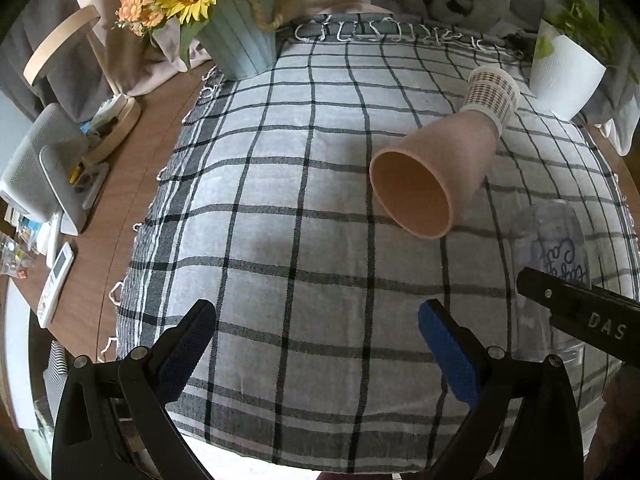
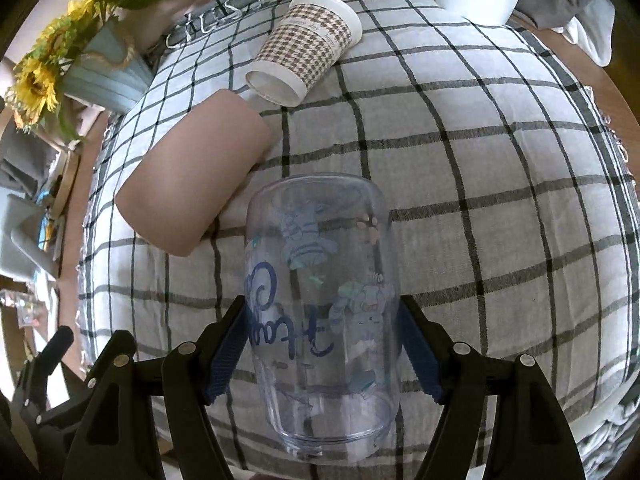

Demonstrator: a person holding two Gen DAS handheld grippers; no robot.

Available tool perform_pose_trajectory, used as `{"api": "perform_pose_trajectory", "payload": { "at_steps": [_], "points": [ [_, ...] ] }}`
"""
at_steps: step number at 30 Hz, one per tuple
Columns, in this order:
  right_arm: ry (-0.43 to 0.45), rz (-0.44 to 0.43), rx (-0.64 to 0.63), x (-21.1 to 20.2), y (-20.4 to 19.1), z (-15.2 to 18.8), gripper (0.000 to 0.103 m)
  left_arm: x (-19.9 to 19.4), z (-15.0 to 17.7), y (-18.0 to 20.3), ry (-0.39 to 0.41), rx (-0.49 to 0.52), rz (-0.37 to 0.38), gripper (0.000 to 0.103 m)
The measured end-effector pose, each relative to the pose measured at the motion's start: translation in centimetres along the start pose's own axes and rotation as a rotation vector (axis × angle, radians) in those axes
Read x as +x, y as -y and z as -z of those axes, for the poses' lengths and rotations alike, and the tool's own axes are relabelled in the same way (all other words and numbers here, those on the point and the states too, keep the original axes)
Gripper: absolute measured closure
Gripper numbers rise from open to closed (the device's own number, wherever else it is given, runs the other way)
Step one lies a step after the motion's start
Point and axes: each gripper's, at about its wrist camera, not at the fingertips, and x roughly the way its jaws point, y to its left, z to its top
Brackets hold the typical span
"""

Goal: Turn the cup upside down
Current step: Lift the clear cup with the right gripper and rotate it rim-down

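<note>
A clear plastic cup (image 2: 320,304) with blue lettering and cartoon prints sits between the fingers of my right gripper (image 2: 320,344), which is shut on its sides; its closed base points away from me and its open rim is near the camera. The same cup (image 1: 556,256) shows at the right of the left wrist view, with the right gripper's finger (image 1: 576,308) across it. My left gripper (image 1: 316,336) is open and empty above the checked cloth (image 1: 280,200).
A tan cup (image 1: 432,176) lies on its side, mouth toward the left gripper. A houndstooth paper cup (image 2: 308,48) lies on its side behind it. A sunflower pot (image 1: 240,40) stands back left, a white pot (image 1: 564,72) back right. A remote (image 1: 56,280) lies on the wooden table.
</note>
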Motion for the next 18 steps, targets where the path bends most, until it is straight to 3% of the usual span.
{"api": "perform_pose_trajectory", "payload": {
  "at_steps": [5, 12, 18],
  "points": [
    [0.077, -0.013, -0.004, -3.8, 0.6, 0.3, 0.023, -1.5, -0.5, 0.6, 0.012, -0.029, 0.006, 0.0],
    [0.262, 0.01, 0.051, -10.7, 5.1, -0.8, 0.018, -4.2, -2.6, 6.5, 0.02, 0.049, 0.178, 0.0],
    [0.278, 0.029, 0.101, -11.6, 9.1, -2.0, 0.018, -3.4, -4.9, 11.5, -0.015, 0.092, 0.231, 0.001]
  ]
}}
